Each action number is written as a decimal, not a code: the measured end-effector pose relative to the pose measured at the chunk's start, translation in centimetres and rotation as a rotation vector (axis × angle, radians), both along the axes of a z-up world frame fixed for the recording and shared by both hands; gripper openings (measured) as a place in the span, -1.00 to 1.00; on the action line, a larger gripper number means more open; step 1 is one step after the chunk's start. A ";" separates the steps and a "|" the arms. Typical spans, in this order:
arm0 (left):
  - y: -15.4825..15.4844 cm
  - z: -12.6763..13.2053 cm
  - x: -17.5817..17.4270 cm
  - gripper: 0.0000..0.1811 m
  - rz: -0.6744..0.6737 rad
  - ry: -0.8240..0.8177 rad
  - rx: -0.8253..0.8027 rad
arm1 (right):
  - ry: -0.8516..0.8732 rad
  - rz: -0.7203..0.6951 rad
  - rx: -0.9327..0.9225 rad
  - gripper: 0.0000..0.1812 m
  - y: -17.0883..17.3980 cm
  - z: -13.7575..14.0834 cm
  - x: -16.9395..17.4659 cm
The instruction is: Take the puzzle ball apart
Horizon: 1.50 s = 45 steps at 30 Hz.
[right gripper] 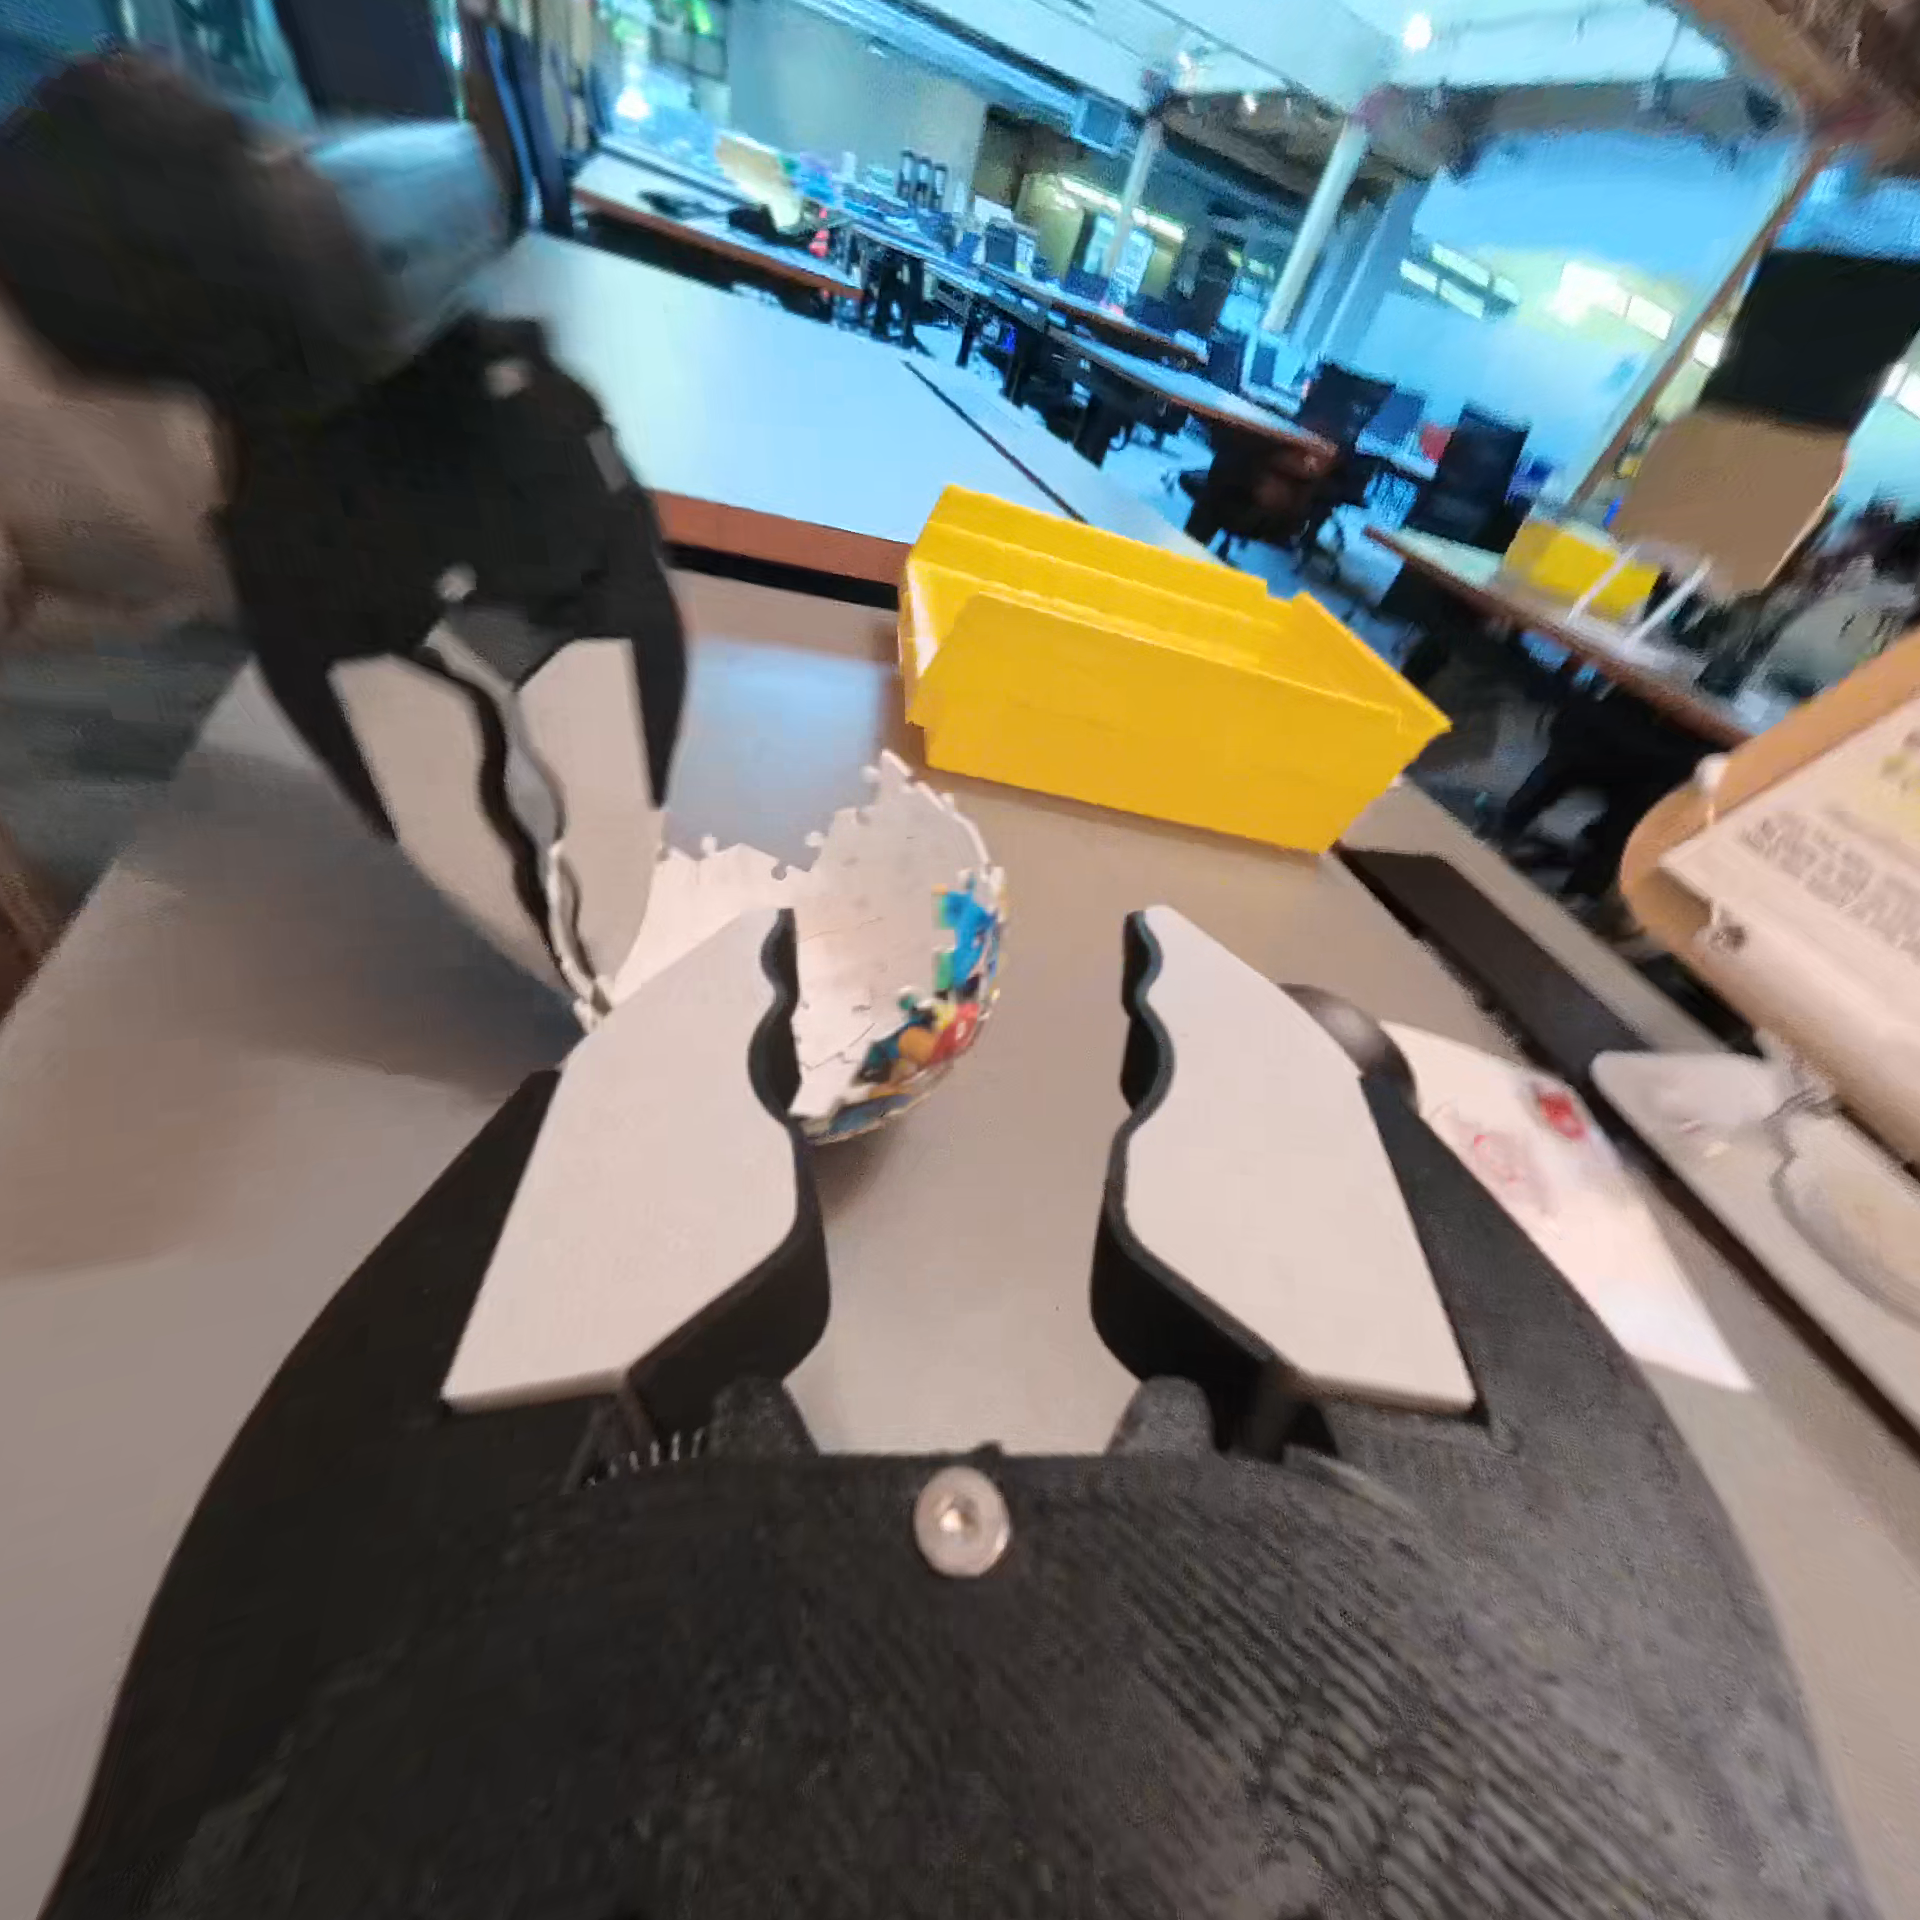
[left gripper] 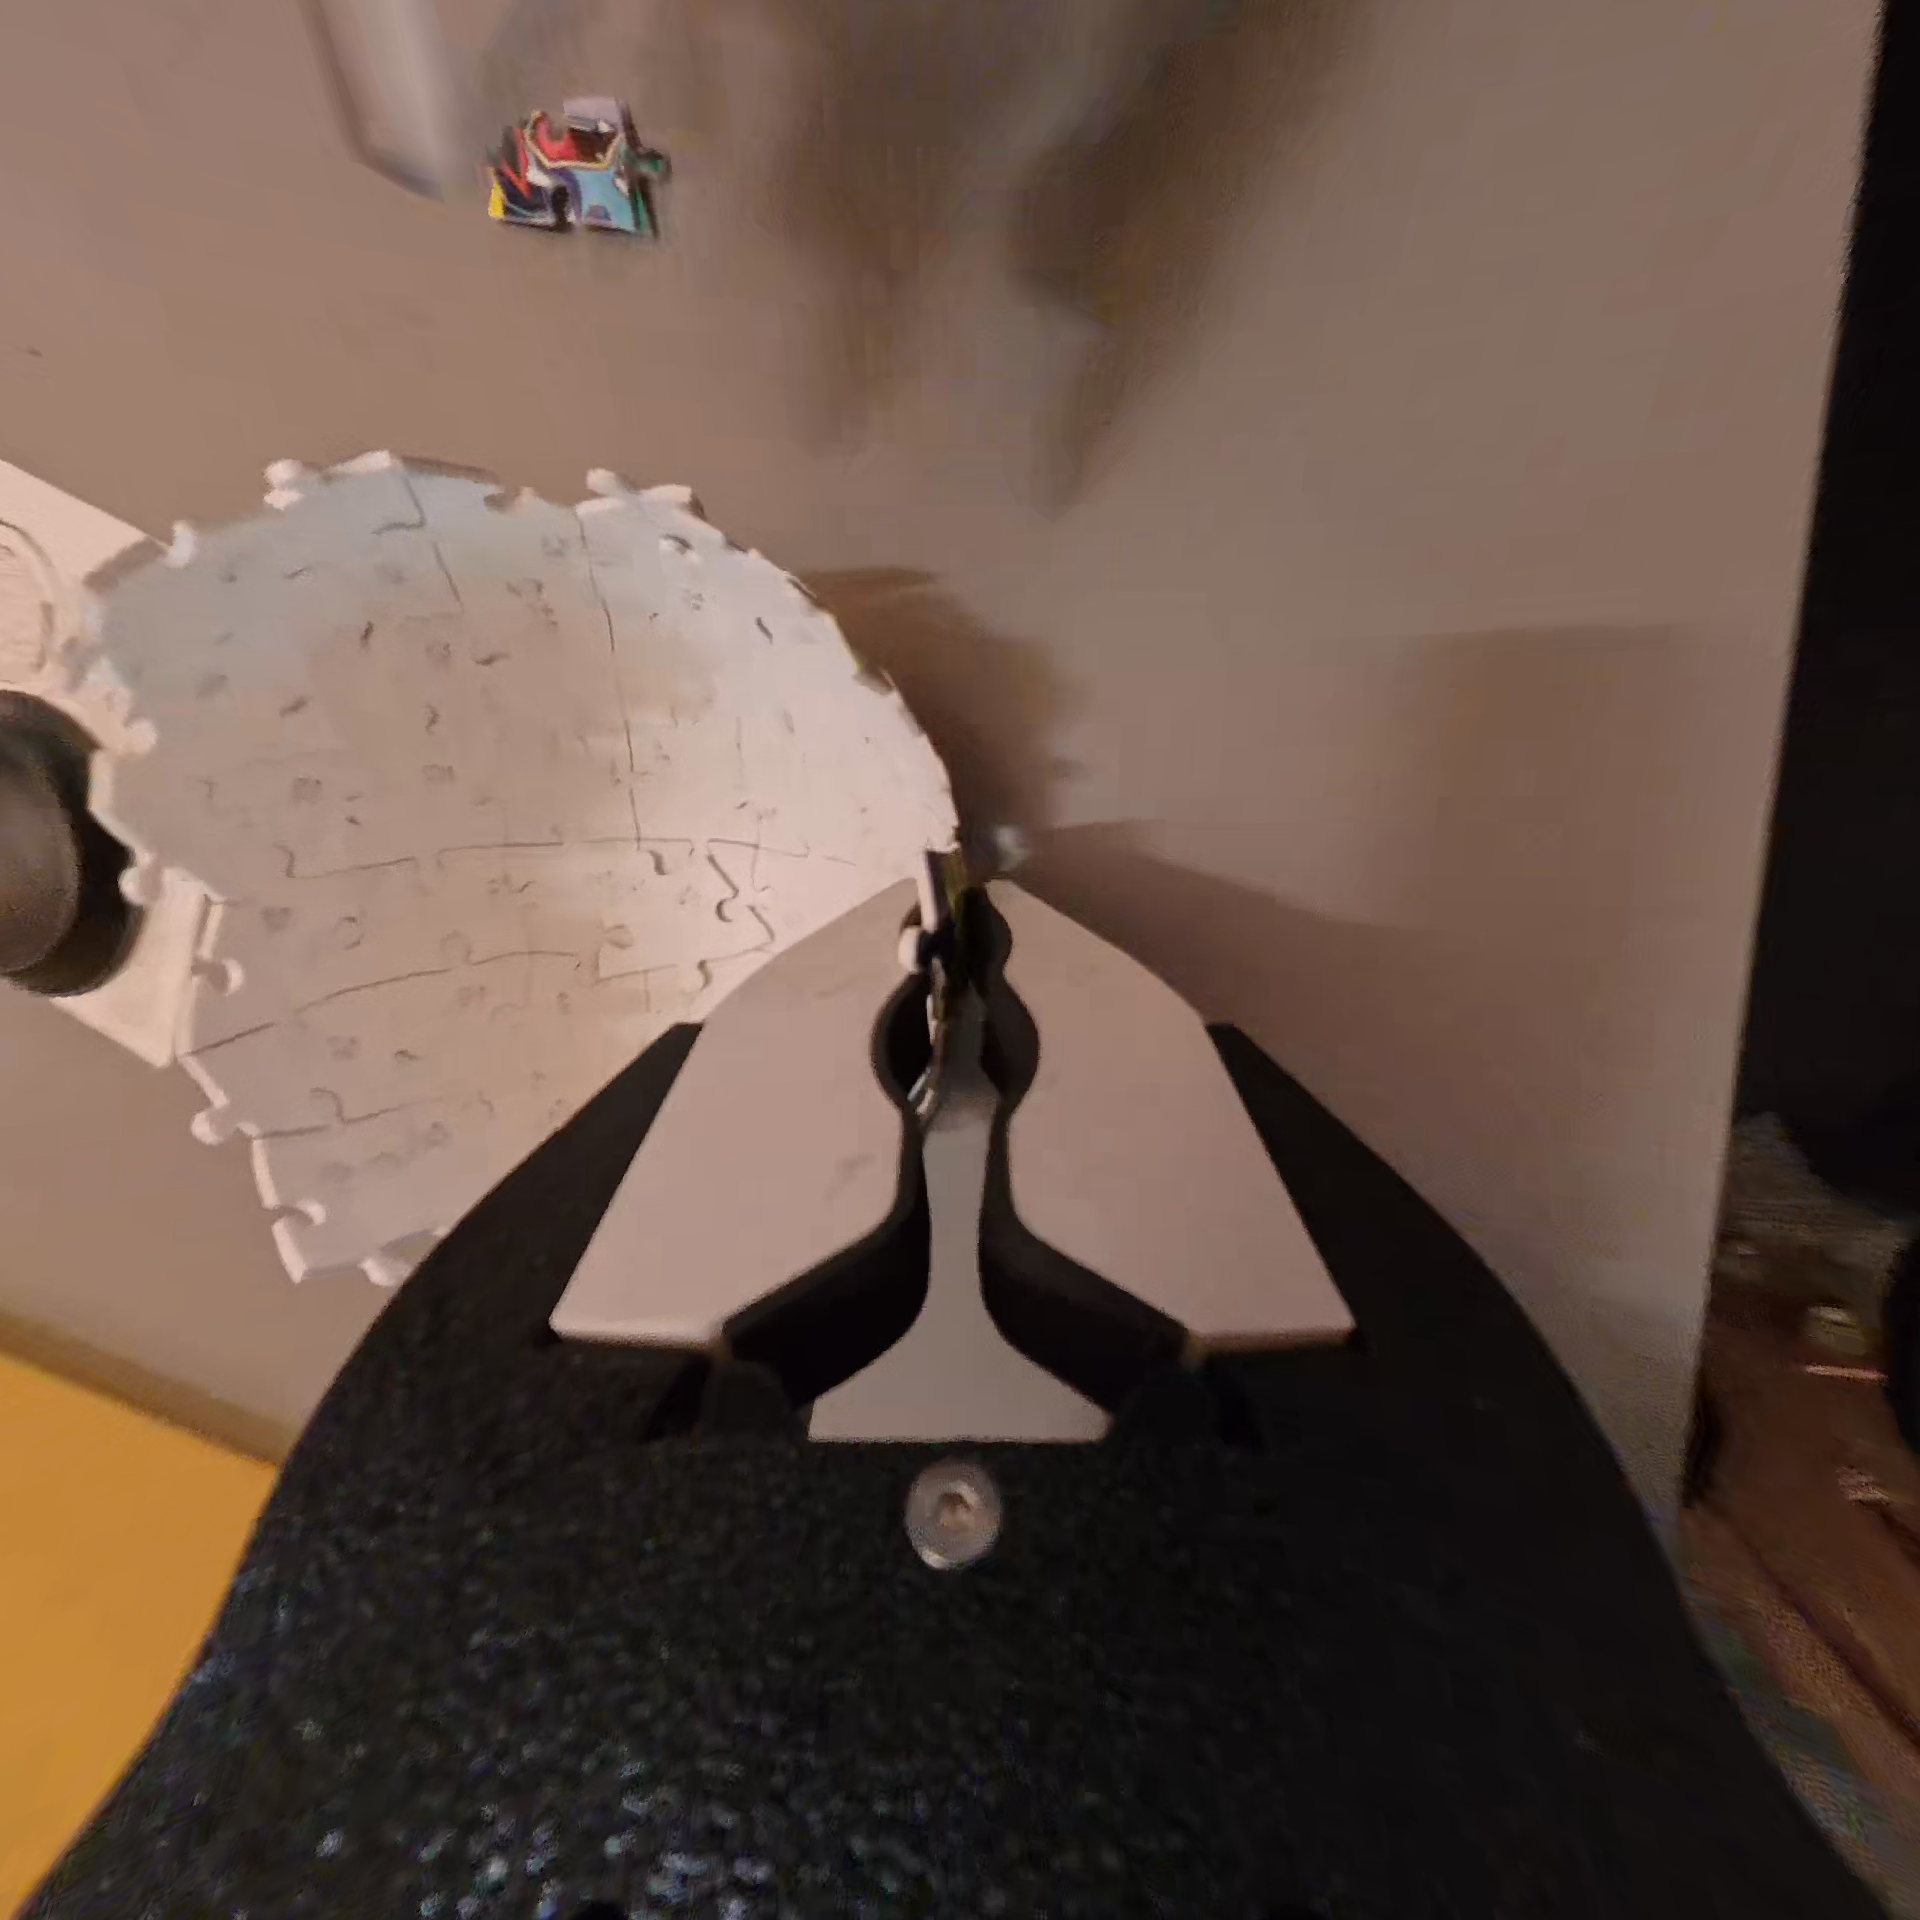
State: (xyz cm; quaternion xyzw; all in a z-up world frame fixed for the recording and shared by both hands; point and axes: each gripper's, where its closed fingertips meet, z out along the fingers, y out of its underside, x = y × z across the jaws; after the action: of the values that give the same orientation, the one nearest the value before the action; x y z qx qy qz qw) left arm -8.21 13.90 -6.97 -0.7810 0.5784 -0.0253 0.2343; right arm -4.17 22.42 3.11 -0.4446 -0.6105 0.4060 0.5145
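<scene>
The left gripper [left gripper: 951,914] is clamped on the rim of the puzzle ball [left gripper: 499,831], a half-open shell standing on the table [right gripper: 987,1247]. The right gripper [right gripper: 956,997] hovers near it, jaws apart and holding nothing. 1 loose piece [left gripper: 577,171] lies far off. A hard pull could crumple the thin shell, scattering pieces toward the yellow bin [right gripper: 1143,686].

The left hand-held gripper [left gripper: 951,914] has its 2 fingers [left gripper: 790,1122] pressed nearly together, pinching a thin edge at the tips. In the right wrist view it points steeply downward from the upper left. The right hand-held gripper [right gripper: 961,935] is level and aimed forward, its 2 fingers [right gripper: 1278,1143] spread wide apart, holding nothing.
</scene>
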 end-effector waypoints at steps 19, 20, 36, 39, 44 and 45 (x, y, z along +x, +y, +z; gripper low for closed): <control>-0.5 -1.6 -0.6 -0.95 0.106 0.172 0.263 | -0.332 -0.193 0.273 -0.62 -1.7 -4.8 -5.9; -0.5 -1.7 -0.6 -0.95 0.115 0.175 0.278 | -0.292 -0.205 0.324 -0.64 -2.0 -4.4 -5.7; -1.4 -2.8 0.4 -0.89 0.189 0.259 0.475 | -0.009 -0.362 0.693 -0.72 -5.6 -2.8 -2.2; -1.4 -2.7 -0.1 -0.85 0.217 0.233 0.473 | 0.013 -0.367 0.710 -0.71 -6.0 -2.8 -2.3; -1.8 -2.0 -0.3 -0.63 0.273 0.080 0.428 | 0.032 -0.366 0.726 -0.70 -6.5 -2.8 -2.4; -2.0 -2.0 -0.1 -0.58 0.276 0.025 0.399 | 0.032 -0.366 0.724 -0.69 -6.4 -2.9 -2.4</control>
State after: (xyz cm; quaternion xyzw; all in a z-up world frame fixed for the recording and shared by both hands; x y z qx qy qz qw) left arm -8.34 11.85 -8.96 -0.7911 0.4625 0.1316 0.3779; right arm -6.55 16.01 0.22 -0.3298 -0.6165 0.0734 0.7112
